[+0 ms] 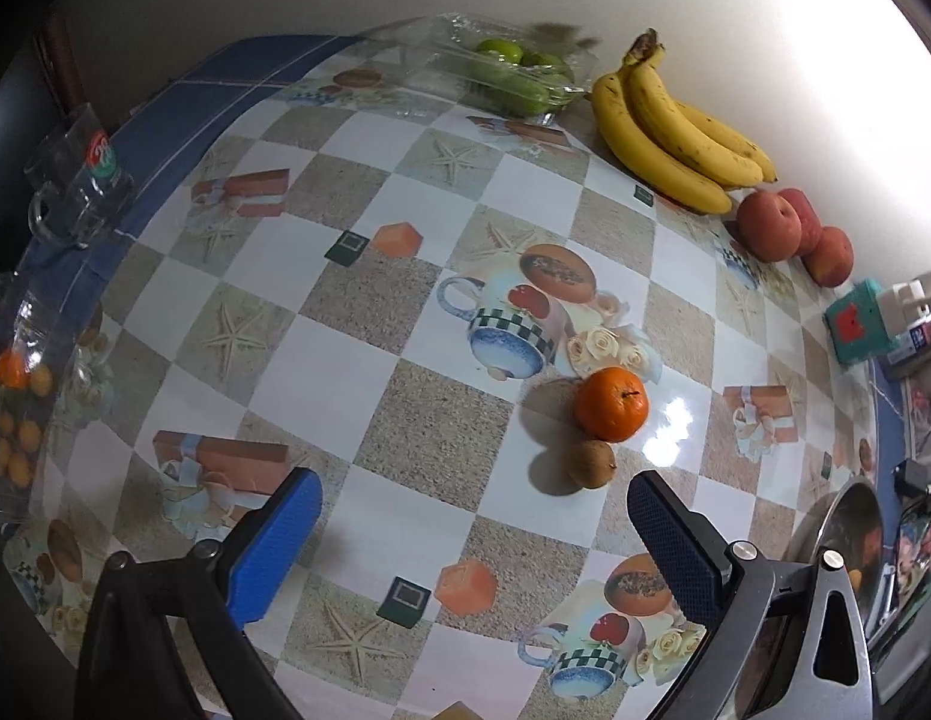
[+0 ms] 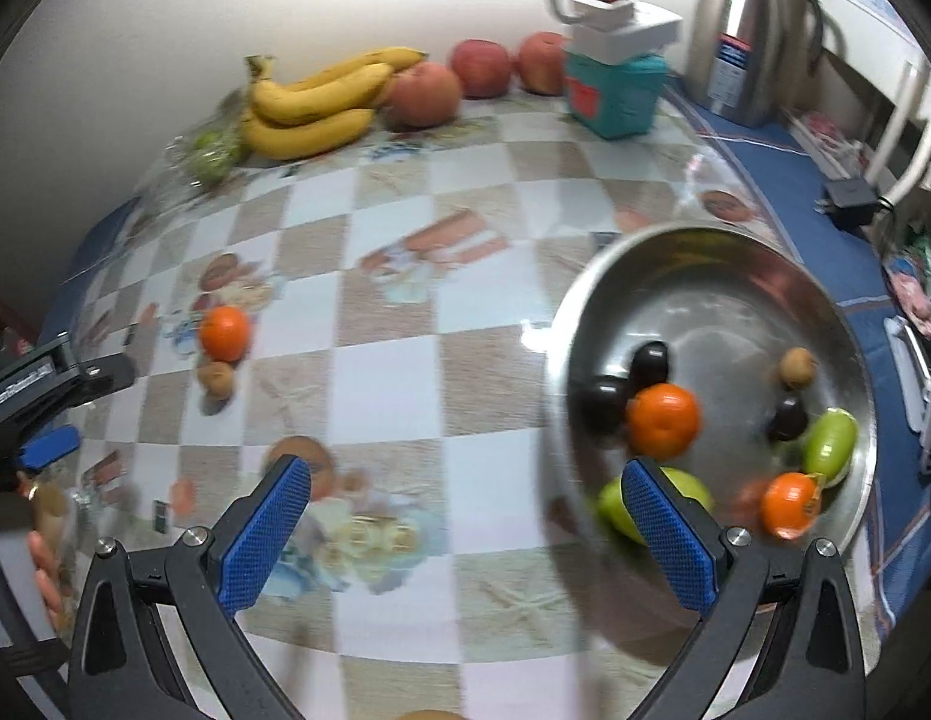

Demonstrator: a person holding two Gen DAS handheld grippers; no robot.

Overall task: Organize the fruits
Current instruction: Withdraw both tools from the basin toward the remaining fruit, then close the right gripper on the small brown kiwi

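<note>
- Left wrist view: your left gripper (image 1: pixel 474 531) hangs over the checked tablecloth (image 1: pixel 405 408) with its blue pads spread wide and nothing between them.
- Just ahead of its right finger, a tangerine (image 1: pixel 611 404) sits on the cloth with a small brown kiwi (image 1: pixel 592 464) touching its near side.
- Along the wall you have a bunch of bananas (image 1: pixel 675 132), three red apples (image 1: pixel 789 228) just beside them, and a clear plastic tray of green fruit (image 1: pixel 513 75) on the bananas' far side.
- A glass mug (image 1: pixel 75 180) stands at the table's left edge.
- Right wrist view: your right gripper (image 2: pixel 465 534) is also released, jaws wide apart and empty, over the cloth next to the steel bowl (image 2: pixel 693 252).
- The bowl holds two tangerines, dark plums, a kiwi and green fruit; the picture is blurred there, so the exact count is unclear.
- A teal box (image 2: pixel 615 90) and a steel thermos jug (image 2: pixel 747 30) stand behind the bowl, by the wall.
</note>
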